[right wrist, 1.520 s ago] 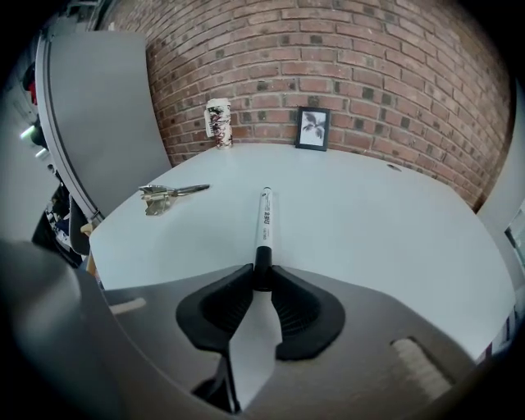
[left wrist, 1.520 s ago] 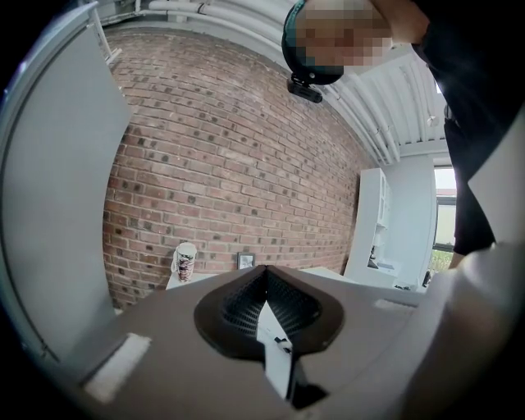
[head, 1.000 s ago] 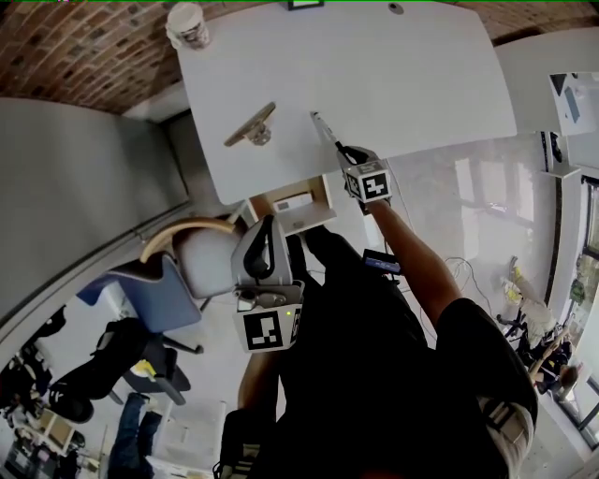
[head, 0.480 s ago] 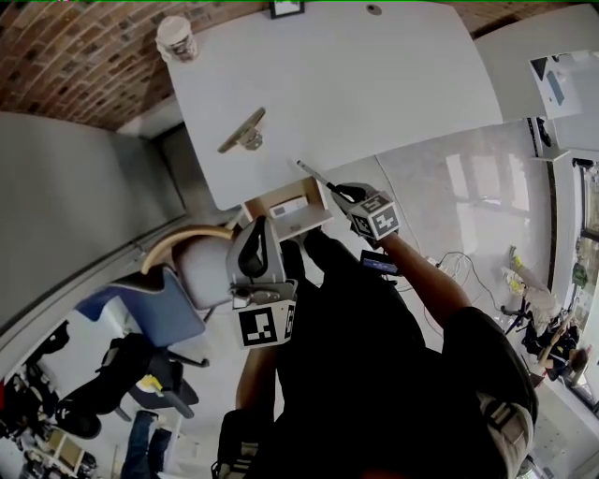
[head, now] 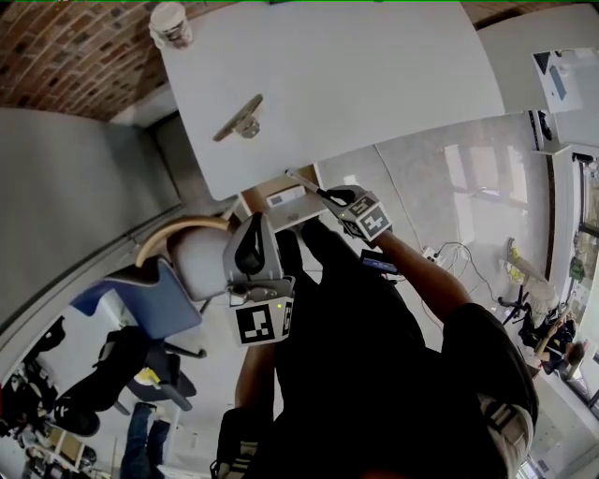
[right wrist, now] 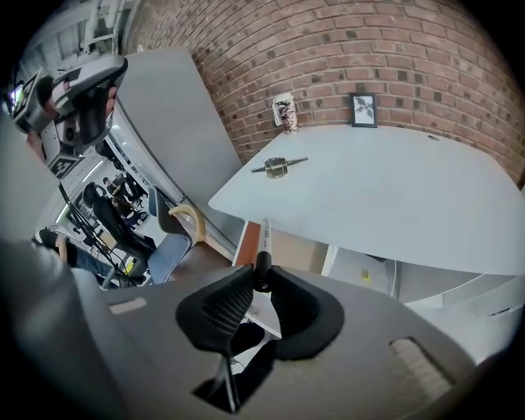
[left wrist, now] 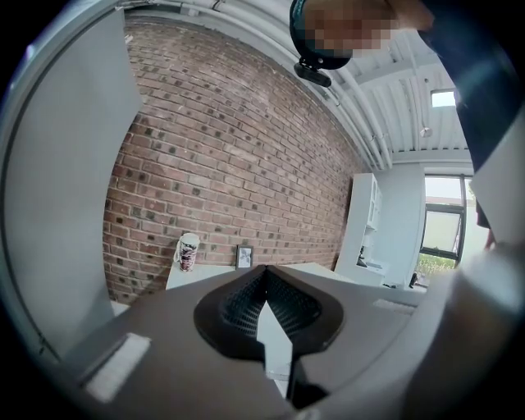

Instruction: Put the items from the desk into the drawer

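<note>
My right gripper [head: 329, 195] is shut on a slim pen [head: 304, 182] with a white barrel and a black end. The pen sticks out past the desk's front edge, over the open wooden drawer [head: 310, 219]. In the right gripper view the pen [right wrist: 262, 239] is pinched between the pads [right wrist: 238, 299], above the drawer [right wrist: 248, 238]. A tan-handled metal tool [head: 239, 119] lies on the white desk [head: 374, 84]. My left gripper [head: 255, 227] hangs back by the person's body, shut and holding nothing, and its jaws meet [left wrist: 264, 271].
A paper cup [head: 170, 23] stands at the desk's far left corner, and a small picture frame [right wrist: 362, 109] leans against the brick wall. A white box [head: 285, 196] lies in the drawer. A chair with a curved wooden arm [head: 178, 232] stands left of the drawer.
My right gripper has carried the pen from above the desktop back past the front edge to above the drawer. The left gripper has stayed put.
</note>
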The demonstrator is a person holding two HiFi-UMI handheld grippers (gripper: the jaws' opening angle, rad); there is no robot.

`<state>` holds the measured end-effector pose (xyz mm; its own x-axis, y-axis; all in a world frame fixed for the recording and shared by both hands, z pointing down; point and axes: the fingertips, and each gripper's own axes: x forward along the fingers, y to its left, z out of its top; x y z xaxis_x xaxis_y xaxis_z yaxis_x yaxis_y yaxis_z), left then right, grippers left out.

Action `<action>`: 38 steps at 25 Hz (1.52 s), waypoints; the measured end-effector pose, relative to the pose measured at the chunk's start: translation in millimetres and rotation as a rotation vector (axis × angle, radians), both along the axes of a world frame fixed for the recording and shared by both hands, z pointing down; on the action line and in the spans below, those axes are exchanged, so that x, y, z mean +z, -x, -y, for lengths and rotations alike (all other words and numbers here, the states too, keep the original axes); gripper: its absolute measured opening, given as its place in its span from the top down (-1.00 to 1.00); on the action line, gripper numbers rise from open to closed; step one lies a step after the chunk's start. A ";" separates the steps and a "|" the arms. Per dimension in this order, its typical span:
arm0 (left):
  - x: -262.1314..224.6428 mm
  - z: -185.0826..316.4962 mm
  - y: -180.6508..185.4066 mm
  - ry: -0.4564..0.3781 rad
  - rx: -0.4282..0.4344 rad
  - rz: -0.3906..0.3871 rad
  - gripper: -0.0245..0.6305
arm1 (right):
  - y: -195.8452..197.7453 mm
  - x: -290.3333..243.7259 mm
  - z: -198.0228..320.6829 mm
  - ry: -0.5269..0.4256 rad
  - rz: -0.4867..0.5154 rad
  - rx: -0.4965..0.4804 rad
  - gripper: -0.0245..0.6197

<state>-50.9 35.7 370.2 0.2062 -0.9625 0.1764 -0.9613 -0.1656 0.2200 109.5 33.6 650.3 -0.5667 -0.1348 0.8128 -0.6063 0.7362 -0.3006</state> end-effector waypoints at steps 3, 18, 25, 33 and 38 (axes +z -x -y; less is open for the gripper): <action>6.3 0.7 1.1 0.013 -0.003 -0.001 0.88 | 0.1 13.3 -2.4 0.020 -0.021 -0.005 0.70; 22.2 9.1 -0.6 0.038 -0.020 -0.008 0.88 | 3.1 34.8 -28.2 0.112 -0.022 -0.093 0.70; 32.3 14.1 -5.1 0.056 -0.022 -0.004 0.88 | -12.2 79.2 -40.6 0.204 -0.111 -0.108 0.70; 51.0 18.4 -10.2 0.087 -0.029 -0.001 0.88 | -31.4 137.1 -23.9 0.220 -0.218 -0.036 0.70; 58.7 18.6 -10.2 0.099 -0.037 -0.011 0.88 | -35.8 172.3 -25.1 0.273 -0.260 0.033 0.70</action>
<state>-40.7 17.1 428.9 0.1734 -0.9475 0.2685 -0.9638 -0.1072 0.2442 145.3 58.7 822.6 -0.3359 0.0920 0.9374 -0.7099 0.6293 -0.3162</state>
